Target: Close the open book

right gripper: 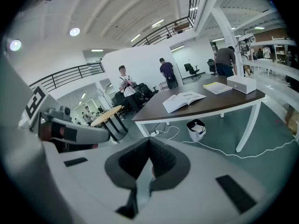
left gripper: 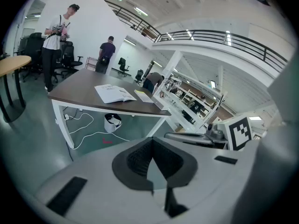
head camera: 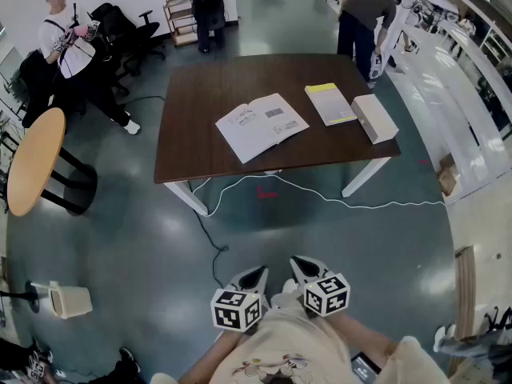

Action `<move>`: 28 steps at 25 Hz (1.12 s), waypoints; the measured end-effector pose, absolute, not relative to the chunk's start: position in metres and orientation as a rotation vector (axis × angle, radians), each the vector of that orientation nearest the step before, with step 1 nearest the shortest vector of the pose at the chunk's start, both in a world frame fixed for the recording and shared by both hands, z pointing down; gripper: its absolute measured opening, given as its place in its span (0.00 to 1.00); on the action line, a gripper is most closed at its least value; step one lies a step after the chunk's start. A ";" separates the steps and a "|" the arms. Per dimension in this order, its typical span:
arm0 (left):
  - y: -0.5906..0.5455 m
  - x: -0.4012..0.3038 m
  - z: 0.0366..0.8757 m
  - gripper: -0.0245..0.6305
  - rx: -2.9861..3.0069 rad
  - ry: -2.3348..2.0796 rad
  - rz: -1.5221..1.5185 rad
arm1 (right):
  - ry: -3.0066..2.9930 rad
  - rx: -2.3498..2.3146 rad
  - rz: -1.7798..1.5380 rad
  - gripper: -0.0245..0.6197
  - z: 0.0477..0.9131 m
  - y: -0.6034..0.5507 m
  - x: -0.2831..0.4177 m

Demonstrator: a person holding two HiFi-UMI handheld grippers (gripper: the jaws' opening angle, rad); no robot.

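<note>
1. Wide hall with a glossy grey-green floor. A dark brown rectangular table on white legs [head camera: 192, 154] stands well ahead of the person holding the grippers.
2. Open white-paged book [head camera: 262, 125]: lies flat, pages up, near the table's front edge. It is left of a yellow-covered book [head camera: 330, 103] and a white oblong box [head camera: 374, 118], and touches neither.
3. Handling, as judged: a thin paper volume, light, with floppy leaves. It is likely to slide on the smooth tabletop, and its pages would crease if pinched hard.
4. Hold, as judged: take the outer edge of one half and fold it over the spine, with the other gripper steadying the opposite half.
5. Left gripper [head camera: 250, 280]: jaws pressed together with nothing between them. It is held low by the person's body, well apart from the open white-paged book.
6. Right gripper [head camera: 307, 269]: jaws likewise together and empty, just beside the left gripper.
7. Not made out: the cover and spine, which lie face down; the print, which is too small to read; the binding, probably soft.
</note>
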State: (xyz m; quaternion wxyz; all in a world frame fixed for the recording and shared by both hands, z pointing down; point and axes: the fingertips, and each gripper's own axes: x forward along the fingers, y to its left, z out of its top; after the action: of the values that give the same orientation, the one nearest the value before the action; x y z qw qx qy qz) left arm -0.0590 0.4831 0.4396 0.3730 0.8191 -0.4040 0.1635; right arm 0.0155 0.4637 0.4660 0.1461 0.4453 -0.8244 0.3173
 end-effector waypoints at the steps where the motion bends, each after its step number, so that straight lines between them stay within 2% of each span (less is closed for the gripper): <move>1: 0.485 -0.055 0.438 0.05 2.095 -1.031 0.419 | -2.387 1.277 0.929 0.05 0.462 0.462 0.013; 28: 0.495 0.009 0.449 0.05 2.008 -1.088 0.367 | -2.523 1.059 1.079 0.05 0.464 0.479 0.052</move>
State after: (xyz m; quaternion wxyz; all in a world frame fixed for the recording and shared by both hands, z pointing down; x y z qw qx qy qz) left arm 0.0094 0.4947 0.4488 0.4026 0.7946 -0.4306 0.1451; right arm 0.0519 0.4794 0.4644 0.0999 0.3584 -0.8535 0.3649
